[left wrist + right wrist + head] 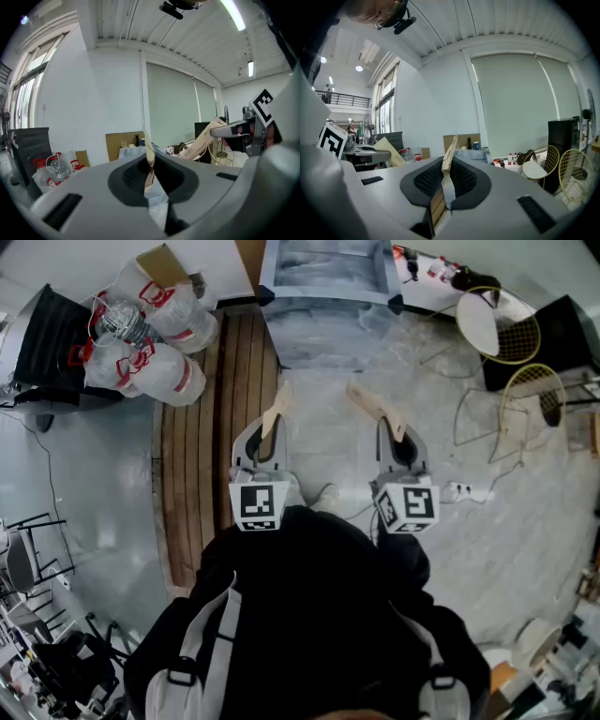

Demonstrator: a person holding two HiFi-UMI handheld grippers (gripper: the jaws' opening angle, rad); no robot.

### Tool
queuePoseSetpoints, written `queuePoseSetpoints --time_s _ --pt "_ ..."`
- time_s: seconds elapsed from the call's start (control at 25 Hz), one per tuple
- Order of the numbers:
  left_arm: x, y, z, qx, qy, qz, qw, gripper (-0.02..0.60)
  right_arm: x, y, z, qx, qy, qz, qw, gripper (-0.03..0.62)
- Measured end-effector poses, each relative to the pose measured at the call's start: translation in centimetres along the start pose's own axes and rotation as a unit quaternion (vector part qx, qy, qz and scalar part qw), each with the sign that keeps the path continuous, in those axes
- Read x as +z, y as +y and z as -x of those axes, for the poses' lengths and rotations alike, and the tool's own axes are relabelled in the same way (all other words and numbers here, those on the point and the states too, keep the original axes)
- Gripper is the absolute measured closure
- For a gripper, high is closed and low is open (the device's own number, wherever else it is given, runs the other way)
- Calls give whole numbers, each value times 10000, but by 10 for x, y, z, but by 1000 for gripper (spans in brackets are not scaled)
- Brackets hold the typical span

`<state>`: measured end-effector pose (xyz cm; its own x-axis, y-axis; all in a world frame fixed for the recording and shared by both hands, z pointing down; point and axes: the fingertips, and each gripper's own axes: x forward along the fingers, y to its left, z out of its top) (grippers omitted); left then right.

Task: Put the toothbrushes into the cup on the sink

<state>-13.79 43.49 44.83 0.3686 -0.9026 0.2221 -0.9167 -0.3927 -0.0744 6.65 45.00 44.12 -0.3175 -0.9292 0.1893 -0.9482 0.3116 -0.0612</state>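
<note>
Both grippers are held out in front of the person, over the grey floor. My left gripper has its tan fingers pressed together with nothing between them, and its own view shows the same. My right gripper also looks shut and empty. Ahead stands a grey sink unit. On it, far off, are a small blue cup and a dark bottle. No toothbrush shows in any view.
Bagged plastic bottles and a black chair lie at the left beside a slatted wooden platform. Two yellow wire chairs stand at the right. A power strip and cables lie on the floor.
</note>
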Motion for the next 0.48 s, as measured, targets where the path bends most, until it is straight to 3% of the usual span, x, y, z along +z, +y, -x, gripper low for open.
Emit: queuePoseSetpoints --time_s 0.12,0.32,0.48 --pt "-1 -13 1 -18 165 -208 9996 549 0 -9 7 22 9 -23 10000 558" --pt "4 -33 -1 30 169 -116 9998 549 0 -28 17 153 -82 -401 9990 558" --pt "7 -50 1 69 168 -191 9997 548 3 -41 27 229 -182 -198 9994 558"
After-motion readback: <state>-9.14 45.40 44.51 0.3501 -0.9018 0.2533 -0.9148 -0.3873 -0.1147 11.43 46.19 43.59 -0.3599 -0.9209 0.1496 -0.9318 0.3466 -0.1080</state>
